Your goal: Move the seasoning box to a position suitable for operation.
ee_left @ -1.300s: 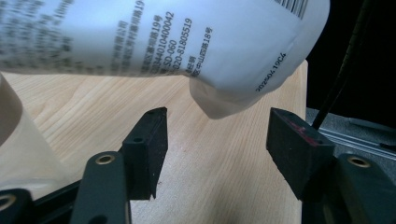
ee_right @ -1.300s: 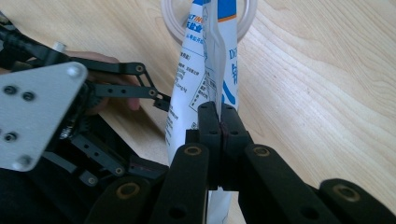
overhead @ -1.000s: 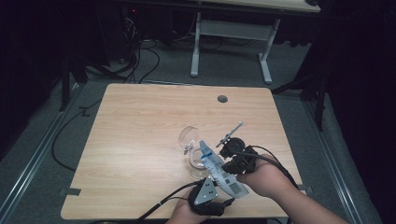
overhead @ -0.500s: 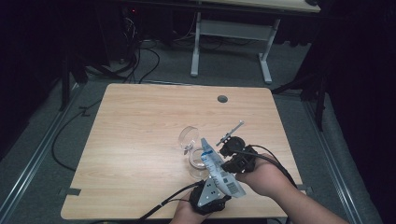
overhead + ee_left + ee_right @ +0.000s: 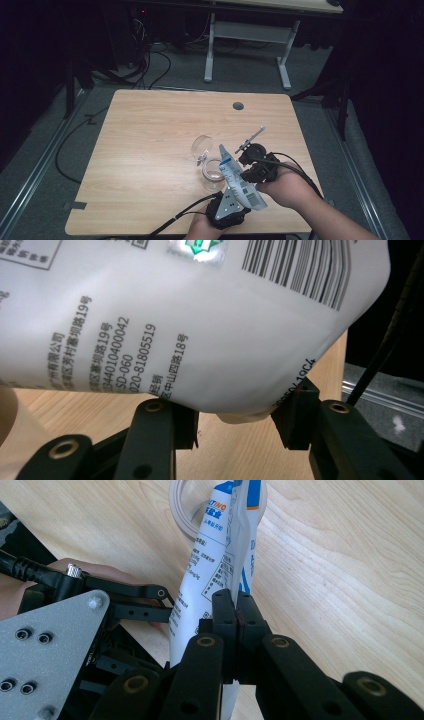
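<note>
A white pouch (image 5: 241, 186) with blue print and a barcode hangs tilted between my two grippers, its upper end over a glass jar (image 5: 212, 174) whose hinged lid (image 5: 201, 146) stands open. My right gripper (image 5: 251, 171) is shut on the pouch's thin side edge (image 5: 212, 565), its jaws (image 5: 235, 611) pinched together. My left gripper (image 5: 234, 201) holds the pouch's lower end (image 5: 200, 330). Its jaws (image 5: 242, 421) have just been closing, and the pads now press on both sides of the pouch. The jar's rim (image 5: 181, 515) shows behind the pouch.
The wooden table (image 5: 150, 130) has a round cable hole (image 5: 238, 106) near its far edge. The left gripper's grey plate (image 5: 50, 645) sits close beside the right jaws. Cables trail off the near edge. A white desk frame (image 5: 245, 30) stands beyond on the floor.
</note>
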A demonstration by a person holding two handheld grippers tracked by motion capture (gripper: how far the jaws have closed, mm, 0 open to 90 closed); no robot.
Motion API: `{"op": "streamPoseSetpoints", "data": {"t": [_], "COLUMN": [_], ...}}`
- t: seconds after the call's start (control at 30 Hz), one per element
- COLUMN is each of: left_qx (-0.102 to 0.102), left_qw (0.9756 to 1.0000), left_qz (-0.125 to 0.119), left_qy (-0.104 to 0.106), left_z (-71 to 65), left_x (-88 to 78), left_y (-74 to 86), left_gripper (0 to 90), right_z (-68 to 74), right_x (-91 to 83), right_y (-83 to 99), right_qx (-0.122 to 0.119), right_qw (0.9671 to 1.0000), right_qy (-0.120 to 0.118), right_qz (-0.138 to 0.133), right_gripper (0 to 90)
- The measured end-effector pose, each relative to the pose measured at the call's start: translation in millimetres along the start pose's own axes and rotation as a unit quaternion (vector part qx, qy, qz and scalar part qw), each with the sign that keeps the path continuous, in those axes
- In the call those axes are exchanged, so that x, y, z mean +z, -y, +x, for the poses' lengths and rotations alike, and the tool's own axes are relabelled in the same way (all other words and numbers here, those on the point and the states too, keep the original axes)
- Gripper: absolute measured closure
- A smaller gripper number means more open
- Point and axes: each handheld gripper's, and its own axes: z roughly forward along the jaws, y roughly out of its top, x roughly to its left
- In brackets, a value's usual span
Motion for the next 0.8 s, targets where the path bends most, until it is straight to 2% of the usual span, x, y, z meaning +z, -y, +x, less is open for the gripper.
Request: {"op": "streamPoseSetpoints", "data": {"t": [0.27,0.43,0.63,0.8], "left_qx": [-0.01,-0.007,-0.011,-0.012], "left_qw": [0.9999,1.0,0.9999,0.9999], "left_qz": [-0.006,-0.004,0.0,-0.001], "left_qy": [0.005,0.003,0.001,-0.005], "left_z": [1.1,2.9,4.3,5.1], "left_x": [-1.6,-3.6,-2.2,-3.4], "left_y": [-1.0,0.0,1.2,0.0], "left_gripper": [59.8,60.0,60.0,60.0], "right_z": [0.8,0.9,1.3,3.9], "right_x": [-0.8,0.9,4.3,4.0], "right_y": [-3.0,-6.2,-9.4,-10.9], "right_qx": [-0.013,-0.021,-0.007,-0.027], "right_qw": [0.9999,0.9998,1.0,0.9996], "right_qy": [0.001,-0.003,0.0,0.011], "right_qz": [-0.001,-0.003,0.006,0.002], "right_gripper": [89.6,89.7,89.5,89.7]}}
